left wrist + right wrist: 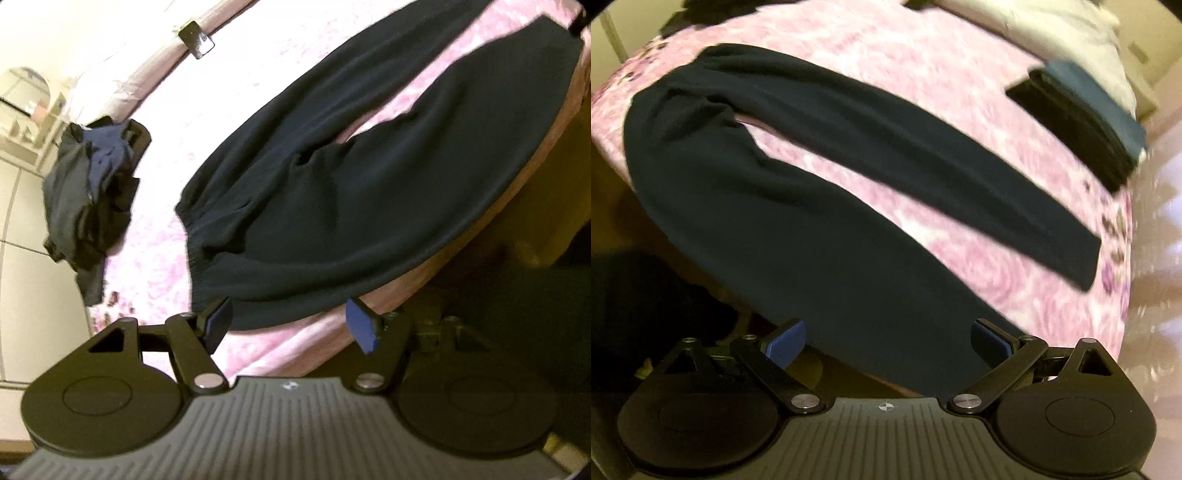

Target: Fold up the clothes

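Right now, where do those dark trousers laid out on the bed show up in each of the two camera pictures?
Left wrist view: the dark trousers fill the middle, waistband lower left, legs running to the upper right.
Right wrist view: the trousers cross the picture, waistband upper left, legs spreading to the lower right.
Shared landmark: the pink flowered bedspread beneath them.

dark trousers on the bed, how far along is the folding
Done: a folded stack sits near the pillows. In hand: the dark trousers lie spread flat, legs apart, unfolded; left gripper and right gripper both stand open at its near edge, gripping nothing. Left: folding these, then the crumpled pile.
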`<state>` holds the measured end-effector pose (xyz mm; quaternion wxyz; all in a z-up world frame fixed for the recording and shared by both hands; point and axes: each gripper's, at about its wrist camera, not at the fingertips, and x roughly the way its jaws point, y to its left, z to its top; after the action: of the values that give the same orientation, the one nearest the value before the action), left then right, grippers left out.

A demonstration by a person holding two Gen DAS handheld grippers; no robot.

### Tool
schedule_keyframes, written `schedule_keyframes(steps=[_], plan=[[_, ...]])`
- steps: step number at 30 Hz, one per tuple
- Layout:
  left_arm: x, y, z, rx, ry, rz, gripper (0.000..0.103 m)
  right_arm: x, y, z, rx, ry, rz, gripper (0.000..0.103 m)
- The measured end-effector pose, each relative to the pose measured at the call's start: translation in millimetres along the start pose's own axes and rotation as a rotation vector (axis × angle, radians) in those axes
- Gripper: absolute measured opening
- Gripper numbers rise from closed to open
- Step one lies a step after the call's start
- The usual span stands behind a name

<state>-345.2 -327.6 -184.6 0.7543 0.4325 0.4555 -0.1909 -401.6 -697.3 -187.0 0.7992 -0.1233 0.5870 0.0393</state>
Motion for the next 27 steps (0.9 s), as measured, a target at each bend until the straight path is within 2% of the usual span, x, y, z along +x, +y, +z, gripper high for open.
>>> schedule_keyframes(steps=[4,6,11,14,19,22,24,27], plan=[[21.9,11.0,-13.2,0.065,0.016,-0.001,0.062,-5.4,16.4,-4.4,-0.063,-0.07,-0.051,0.098],[40.3,14.5,-20.5,0.14,0.015,-0.008,0.056,-4.1,25.9,-5.0,-0.061,-0.099,-0.079,0.098],[100.8,21.1,-45.9,0.324,-0.008,-0.049,0.053,17.8,62.1,0.9,-0.044,-0.138,-0.148,0.097],[139.4,22.1,-66.7,0.431,-0.032,-0.059,0.046,36.8,86.4,8.4,-0.031,-0.122,-0.176,0.075],[184.5,30.1,-90.1,0.541,-0.089,-0.058,0.039,63.2,124.0,22.0,-0.031,-0.09,-0.209,0.075],[191.7,34.9,-94.0,0.585,-0.138,-0.058,0.025,71.2,138.5,21.2,-0.061,-0.069,-0.229,0.075],[190.2,38.3,-93.5,0.597,-0.154,-0.061,0.003,75.4,146.1,17.7,-0.085,-0.055,-0.238,0.075],[177.4,51.3,-85.2,0.551,-0.182,-0.069,0.002,80.5,150.6,1.0,-0.14,-0.031,-0.237,0.075]])
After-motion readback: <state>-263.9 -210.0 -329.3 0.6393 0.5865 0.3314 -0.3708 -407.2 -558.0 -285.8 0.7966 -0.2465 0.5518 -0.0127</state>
